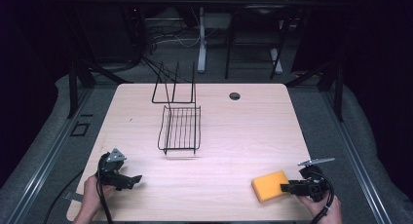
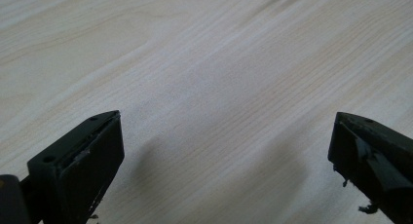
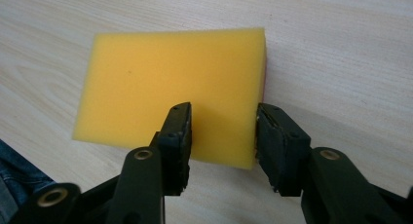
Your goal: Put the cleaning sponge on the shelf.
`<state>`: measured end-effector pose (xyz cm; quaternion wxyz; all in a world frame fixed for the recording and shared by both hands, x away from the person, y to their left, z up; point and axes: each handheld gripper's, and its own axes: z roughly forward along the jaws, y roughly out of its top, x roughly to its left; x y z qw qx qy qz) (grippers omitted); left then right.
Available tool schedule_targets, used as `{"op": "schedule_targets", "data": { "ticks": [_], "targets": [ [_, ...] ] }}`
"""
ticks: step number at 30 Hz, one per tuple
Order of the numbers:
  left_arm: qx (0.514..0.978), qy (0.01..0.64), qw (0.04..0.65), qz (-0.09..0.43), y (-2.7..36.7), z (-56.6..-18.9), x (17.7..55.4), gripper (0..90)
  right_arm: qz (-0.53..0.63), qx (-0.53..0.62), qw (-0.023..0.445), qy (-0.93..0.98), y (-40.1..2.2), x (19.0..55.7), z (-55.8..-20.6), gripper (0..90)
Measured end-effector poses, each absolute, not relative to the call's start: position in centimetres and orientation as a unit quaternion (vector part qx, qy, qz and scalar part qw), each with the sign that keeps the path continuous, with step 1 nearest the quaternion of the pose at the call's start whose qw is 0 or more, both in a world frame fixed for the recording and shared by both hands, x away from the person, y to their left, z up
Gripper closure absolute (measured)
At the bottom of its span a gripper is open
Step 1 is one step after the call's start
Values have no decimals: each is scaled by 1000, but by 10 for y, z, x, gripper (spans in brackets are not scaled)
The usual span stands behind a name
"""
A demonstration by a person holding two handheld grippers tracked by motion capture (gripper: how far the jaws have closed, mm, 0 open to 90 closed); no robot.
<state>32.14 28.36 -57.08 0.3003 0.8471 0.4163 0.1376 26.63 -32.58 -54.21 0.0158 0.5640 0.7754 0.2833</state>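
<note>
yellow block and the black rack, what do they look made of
Yellow block: looks like soft foam sponge, matte with a fine-pored face; a thin reddish layer shows along one edge, maybe a scrub pad. Black rack: looks like thin metal wire, dark coated, built of parallel rods with open gaps.

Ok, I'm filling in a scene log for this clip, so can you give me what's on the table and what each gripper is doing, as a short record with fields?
surface: pale wooden table
right gripper: at the yellow sponge, fingers astride its near right corner; whether they press on it is unclear
left gripper: open, over bare wood, holding nothing
sponge position: flat on the table, near the front right edge
also there: black wire rack mid-table, taller wire stand behind it, both untouched
</note>
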Motion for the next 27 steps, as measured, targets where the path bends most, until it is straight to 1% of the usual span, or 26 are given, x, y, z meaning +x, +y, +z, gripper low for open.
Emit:
{"op": "schedule_targets", "data": {
  "ticks": [5, 14, 24, 27],
  "targets": [
    [847, 415, 300, 138, 284, -571, 321, 1, 276, 567, 21, 776, -323, 267, -542, 693],
    [849, 415, 299, 134, 285, -570, 322, 1, 280, 569, 24, 773, -323, 265, -542, 784],
    [849, 415, 299, 134, 285, -570, 322, 1, 295, 562, 27, 773, -323, 262, -531, 816],
    [848, 415, 300, 136, 285, -570, 322, 1, 299, 561, 34, 771, -322, 261, -528, 821]
  ]
}}
